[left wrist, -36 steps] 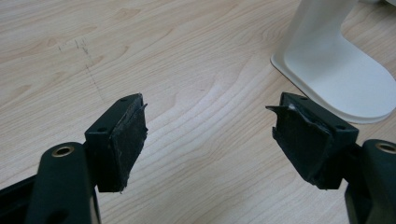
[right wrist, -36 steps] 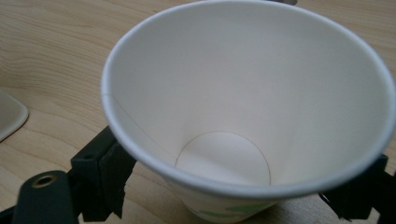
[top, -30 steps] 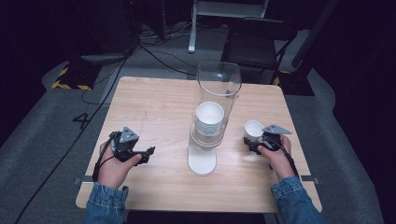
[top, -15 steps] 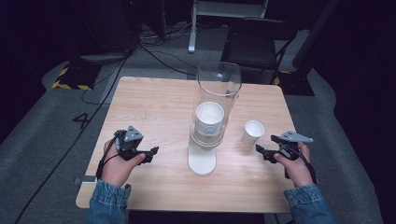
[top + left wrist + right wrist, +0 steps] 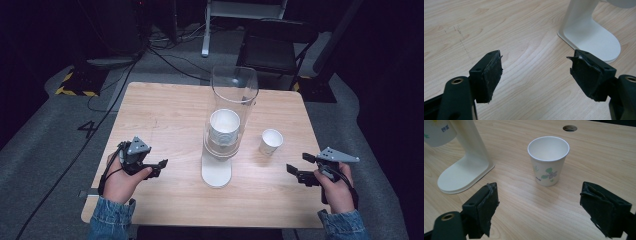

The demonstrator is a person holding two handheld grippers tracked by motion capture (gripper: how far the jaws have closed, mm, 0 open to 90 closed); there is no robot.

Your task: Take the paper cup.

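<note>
A white paper cup (image 5: 271, 141) (image 5: 548, 160) with a flower print stands upright on the wooden table (image 5: 170, 115), right of a clear-tube cup dispenser (image 5: 232, 107) that holds a stack of cups (image 5: 224, 127) over a white base (image 5: 216, 171) (image 5: 461, 173) (image 5: 590, 37). My right gripper (image 5: 300, 169) (image 5: 546, 210) is open, low over the table's right front, a short way from the cup with nothing between its jaws. At the left front my left gripper (image 5: 159, 167) (image 5: 536, 75) is open and empty, its jaws toward the dispenser's base.
A round cable hole (image 5: 570, 128) lies in the table beyond the cup. Dark floor with cables and a black chair (image 5: 275, 45) lie behind the table. Bare wood spans the left half.
My right gripper let go of the paper cup and drew back toward the right front edge, opening. The cup stands alone. The left hand barely shifted.
</note>
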